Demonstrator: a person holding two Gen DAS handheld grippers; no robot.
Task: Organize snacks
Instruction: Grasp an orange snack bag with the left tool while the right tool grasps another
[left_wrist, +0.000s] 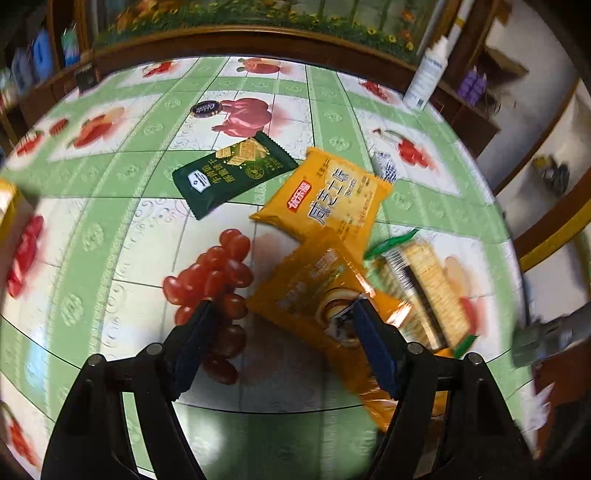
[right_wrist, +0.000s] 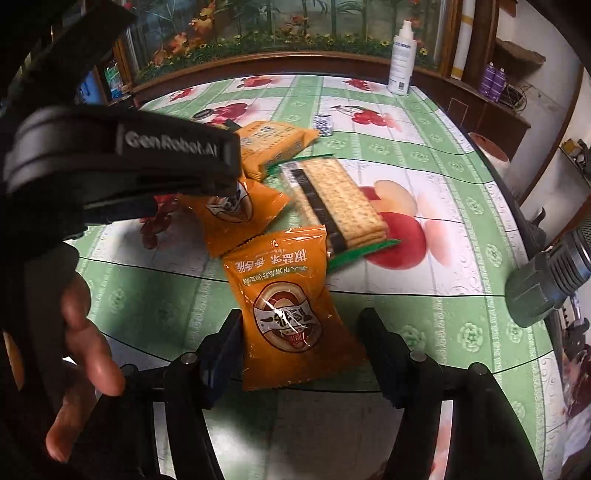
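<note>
The left gripper (left_wrist: 280, 308) is pointing steeply down, its jaws standing wide apart, one blue pad (left_wrist: 373, 343) hanging over the near orange snack packet (left_wrist: 317, 295) and the other left of it. The right gripper (right_wrist: 299, 325) is also tilting down, jaws straddling a second orange packet (right_wrist: 288, 317), pressing unclear. A bare hand (right_wrist: 81, 354) is gripping the left tool, left of that packet.

Orange snack packet (right_wrist: 291, 314) between right gripper (right_wrist: 303, 328) jaws — unclamped
</note>
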